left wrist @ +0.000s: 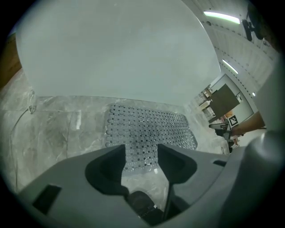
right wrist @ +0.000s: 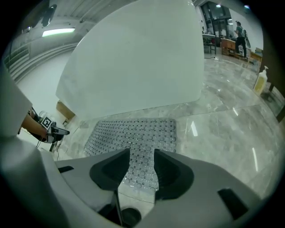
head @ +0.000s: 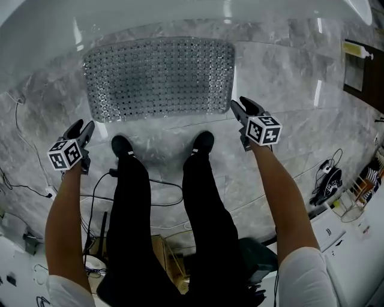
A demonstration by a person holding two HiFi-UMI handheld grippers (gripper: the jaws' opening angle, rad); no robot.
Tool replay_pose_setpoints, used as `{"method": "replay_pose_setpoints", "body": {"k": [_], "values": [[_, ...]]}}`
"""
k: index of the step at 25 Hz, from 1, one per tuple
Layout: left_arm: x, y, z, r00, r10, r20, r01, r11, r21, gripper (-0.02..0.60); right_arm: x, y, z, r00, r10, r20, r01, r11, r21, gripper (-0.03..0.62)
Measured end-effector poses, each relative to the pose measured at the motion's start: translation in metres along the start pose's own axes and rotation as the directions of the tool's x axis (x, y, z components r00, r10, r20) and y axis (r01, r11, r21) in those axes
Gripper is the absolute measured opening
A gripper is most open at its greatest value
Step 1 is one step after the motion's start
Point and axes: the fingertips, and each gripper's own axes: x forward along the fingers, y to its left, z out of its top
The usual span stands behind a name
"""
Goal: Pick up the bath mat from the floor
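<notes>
A clear, bubbled bath mat (head: 159,78) lies flat on the grey marble floor in front of the white tub. In the left gripper view the bath mat (left wrist: 149,127) stretches beyond the jaws, and the right gripper view shows the bath mat (right wrist: 133,136) the same way. My left gripper (head: 81,133) hovers open near the mat's near left corner, clear of it. Open too, my right gripper (head: 241,108) hangs by the mat's near right corner. Nothing sits between either pair of jaws; only the mat shows through the gaps.
The white tub wall (head: 180,12) rises just behind the mat. The person's two black shoes (head: 123,146) stand on the floor just short of the mat. Cables (head: 162,192) trail over the floor behind the feet. A soap bottle (right wrist: 259,80) stands on the floor far right.
</notes>
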Motion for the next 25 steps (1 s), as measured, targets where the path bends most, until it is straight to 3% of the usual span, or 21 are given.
{"method": "replay_pose_setpoints", "body": {"k": [8,16,20,25], "values": [[0.058,0.041,-0.010,1.000,0.022,-0.016,-0.023,0.999,-0.024,0.240,0.055,-0.060,-0.032,0.999,-0.052,-0.009,0.052,0.999,0.017,0.192],[0.099,0.086,-0.019,0.997,0.070,-0.029,-0.071,0.997,-0.032,0.250,0.102,-0.089,-0.055,0.998,-0.053,-0.023,0.053,0.998,0.015,0.209],[0.114,0.103,-0.020,0.996,0.091,-0.021,-0.091,0.996,-0.001,0.255,0.120,-0.102,-0.059,0.997,-0.074,-0.015,0.075,0.997,0.022,0.225],[0.128,0.125,-0.024,0.993,0.121,-0.014,-0.121,0.992,-0.025,0.259,0.133,-0.106,-0.061,0.998,-0.059,0.003,0.058,0.997,0.050,0.230]]}}
